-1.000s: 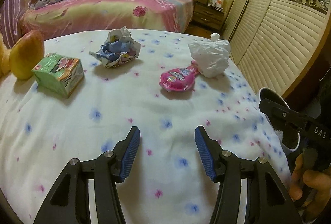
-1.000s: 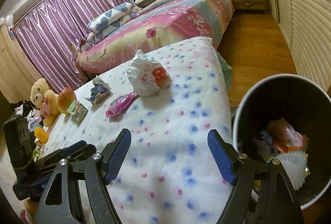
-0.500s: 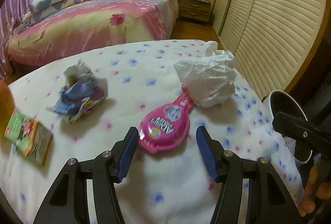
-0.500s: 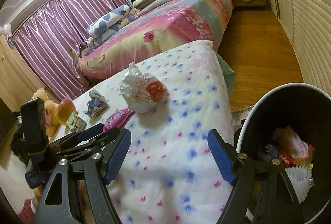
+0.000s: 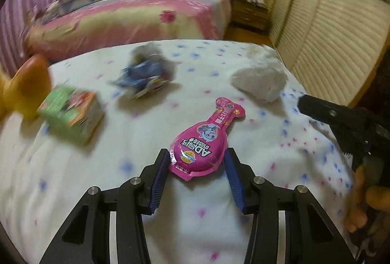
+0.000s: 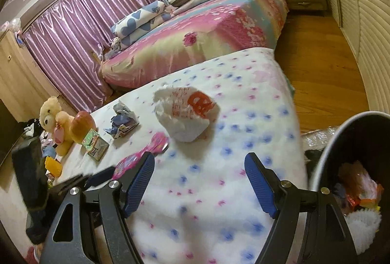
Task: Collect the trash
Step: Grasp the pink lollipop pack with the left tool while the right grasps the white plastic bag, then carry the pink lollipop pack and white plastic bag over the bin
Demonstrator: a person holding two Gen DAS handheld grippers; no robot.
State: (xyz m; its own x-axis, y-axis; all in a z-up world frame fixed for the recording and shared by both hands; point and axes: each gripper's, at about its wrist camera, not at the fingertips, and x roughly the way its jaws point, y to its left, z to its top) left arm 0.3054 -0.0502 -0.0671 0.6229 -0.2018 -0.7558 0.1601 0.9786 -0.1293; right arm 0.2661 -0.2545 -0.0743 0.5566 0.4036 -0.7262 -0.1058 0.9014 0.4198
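Note:
A pink bottle-shaped snack packet point(image 5: 202, 142) lies on the white flowered bedspread point(image 5: 121, 190). My left gripper point(image 5: 197, 157) straddles its wide end, the blue pads close beside both edges without squeezing it. Further back are a crumpled white bag point(image 5: 260, 83), a crumpled blue wrapper point(image 5: 143, 78) and a green carton point(image 5: 70, 112). In the right wrist view the white bag point(image 6: 187, 115) has red print and the pink packet point(image 6: 143, 156) shows past the left finger. My right gripper point(image 6: 199, 161) hangs open over the bedspread, nothing between its fingers, beside a black bin point(image 6: 360, 142) holding trash.
A plush bear point(image 6: 52, 115) and an orange round toy point(image 6: 82, 125) sit at the bedspread's left edge. A pink bed point(image 6: 207, 27) stands behind, wooden floor point(image 6: 321, 68) and louvred wardrobe doors to the right. A hand point(image 5: 365, 205) holds the right gripper's handle.
My left gripper narrowed a little, then moved forward until the pink packet came between its fingers. The right gripper drifted slightly over the bedspread, staying open.

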